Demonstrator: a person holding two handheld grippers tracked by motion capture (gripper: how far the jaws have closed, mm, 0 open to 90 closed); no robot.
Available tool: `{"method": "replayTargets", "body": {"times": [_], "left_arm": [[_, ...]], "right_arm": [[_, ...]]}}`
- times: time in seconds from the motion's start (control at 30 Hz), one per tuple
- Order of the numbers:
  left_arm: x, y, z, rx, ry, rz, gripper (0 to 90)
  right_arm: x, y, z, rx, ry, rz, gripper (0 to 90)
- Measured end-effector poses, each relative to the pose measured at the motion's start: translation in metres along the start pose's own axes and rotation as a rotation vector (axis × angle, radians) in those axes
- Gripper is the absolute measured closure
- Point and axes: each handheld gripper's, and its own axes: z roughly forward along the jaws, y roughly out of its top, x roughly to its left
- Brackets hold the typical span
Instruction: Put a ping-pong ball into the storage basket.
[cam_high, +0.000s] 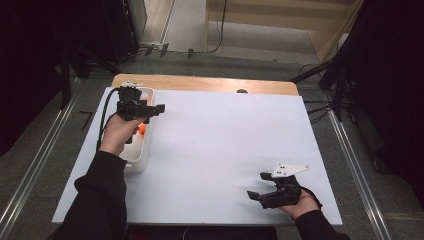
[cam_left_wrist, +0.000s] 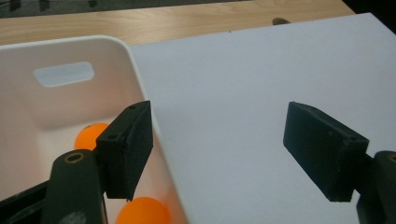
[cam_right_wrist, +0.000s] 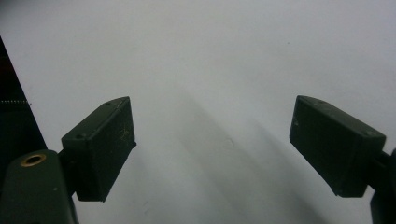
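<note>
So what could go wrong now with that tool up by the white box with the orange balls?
1. The left tool hangs open astride the white bin's rim, one jaw inside and one outside. Moving sideways, it might bump the wall and shove or tip the bin.
2. The orange balls lie loose in the bin, so a knock could set them rolling.
3. The bin sits near the white board's left edge, so a hard push might slide it off.
</note>
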Motion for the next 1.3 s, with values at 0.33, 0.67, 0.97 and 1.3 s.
{"method": "replayTargets", "body": {"times": [0.33, 0.67, 0.97, 1.3], "left_arm": [[-0.016, 0.001, -0.004, 0.021, -0.088, 0.047, 24.3], [-0.03, -0.001, -0.003, 0.046, -0.125, 0.095, 24.3], [-0.043, -0.005, -0.003, 0.055, -0.167, 0.136, 24.3], [-0.054, -0.012, -0.008, 0.068, -0.195, 0.181, 24.3]], "right_arm": [[0.001, 0.0, 0.0, 0.005, -0.003, -0.006, 12.6], [0.001, 0.0, 0.0, 0.006, -0.002, -0.011, 12.6], [0.002, 0.0, 0.0, 0.004, -0.002, -0.012, 12.6], [0.002, 0.0, -0.001, 0.003, -0.001, -0.01, 12.6]]}}
